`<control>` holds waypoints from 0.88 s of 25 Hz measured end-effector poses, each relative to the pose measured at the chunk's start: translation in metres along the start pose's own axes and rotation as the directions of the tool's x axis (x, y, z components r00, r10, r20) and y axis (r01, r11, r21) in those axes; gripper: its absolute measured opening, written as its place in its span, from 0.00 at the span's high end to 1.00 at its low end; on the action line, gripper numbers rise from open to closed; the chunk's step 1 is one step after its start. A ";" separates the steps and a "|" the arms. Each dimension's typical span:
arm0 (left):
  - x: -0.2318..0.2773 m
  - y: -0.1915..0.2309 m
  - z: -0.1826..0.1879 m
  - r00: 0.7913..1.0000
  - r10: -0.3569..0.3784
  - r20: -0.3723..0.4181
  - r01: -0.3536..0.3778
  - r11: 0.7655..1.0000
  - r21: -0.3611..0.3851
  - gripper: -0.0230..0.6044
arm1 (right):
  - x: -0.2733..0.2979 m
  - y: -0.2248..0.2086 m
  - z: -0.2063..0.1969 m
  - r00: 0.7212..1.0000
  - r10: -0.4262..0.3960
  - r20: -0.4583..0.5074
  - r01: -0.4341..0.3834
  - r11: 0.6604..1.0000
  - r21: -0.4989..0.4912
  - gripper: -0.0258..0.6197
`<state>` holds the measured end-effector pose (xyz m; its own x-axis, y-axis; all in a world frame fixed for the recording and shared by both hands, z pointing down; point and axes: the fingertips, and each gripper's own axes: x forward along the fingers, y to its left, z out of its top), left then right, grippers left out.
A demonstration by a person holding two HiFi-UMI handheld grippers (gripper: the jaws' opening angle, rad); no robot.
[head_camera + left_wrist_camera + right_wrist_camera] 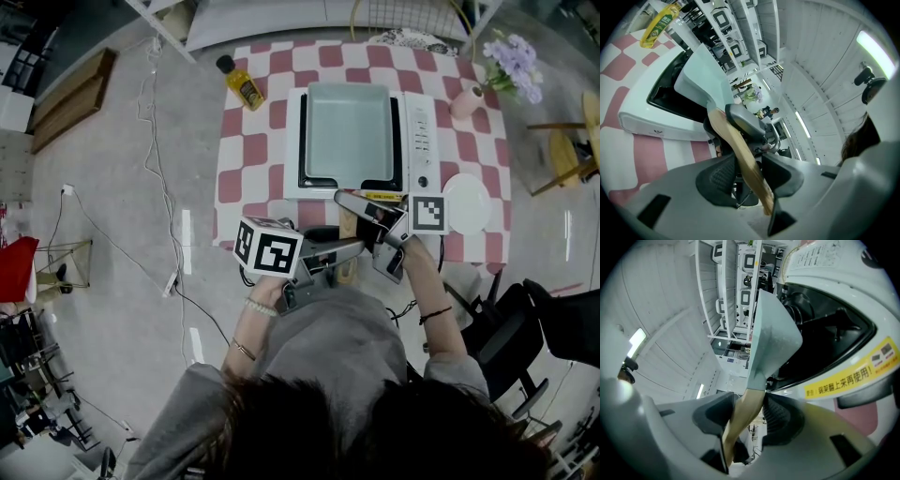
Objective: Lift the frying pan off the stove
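A: Step in hand?
B: Securing the grip, by my reading; lift not yet begun. The pale green square frying pan (347, 131) sits on the white stove (419, 131), upper centre of the head view. Its wooden handle (348, 225) juts down toward the person.
A: Jaws?
B: Left gripper (747, 176) is partly closed, pads clamped on the handle near its free end. Right gripper (747, 418) stands a shade wider, pads seemingly touching both sides of the handle, closer to the pan. Two grips on one handle, one just behind the other.
A: Next move?
B: Likely a straight raise, both hands together, pan kept level — it should clear the stove's dark recess before going sideways. Smooth wood, so slip or tilt looks the risk.
A: Surface, room?
B: Table under a pink-and-white checked cloth (258, 159). Yellow oil bottle (244, 84) at the cloth's upper left, white plate (466, 202) right of the stove, vase of purple flowers (506, 66) upper right. Grey floor, cables (155, 150) trailing at left — white shelving (726, 287) behind.
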<state>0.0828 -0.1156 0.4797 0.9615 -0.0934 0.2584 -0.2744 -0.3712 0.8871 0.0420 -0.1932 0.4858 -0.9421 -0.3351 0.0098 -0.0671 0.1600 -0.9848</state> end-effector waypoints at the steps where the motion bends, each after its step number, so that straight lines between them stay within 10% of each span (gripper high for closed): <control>1: 0.000 0.000 0.000 1.000 0.002 -0.001 -0.002 1.000 0.001 0.68 | 0.000 0.000 0.000 1.000 0.000 0.004 0.000 1.000 0.002 0.64; 22: 0.000 -0.007 -0.004 1.000 0.015 -0.004 -0.015 0.998 0.058 0.67 | -0.005 0.007 -0.003 0.999 0.020 0.030 -0.019 1.000 -0.025 0.64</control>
<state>0.0846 -0.1095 0.4748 0.9573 -0.0949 0.2731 -0.2872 -0.4230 0.8594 0.0451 -0.1882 0.4794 -0.9330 -0.3597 -0.0152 -0.0571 0.1894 -0.9802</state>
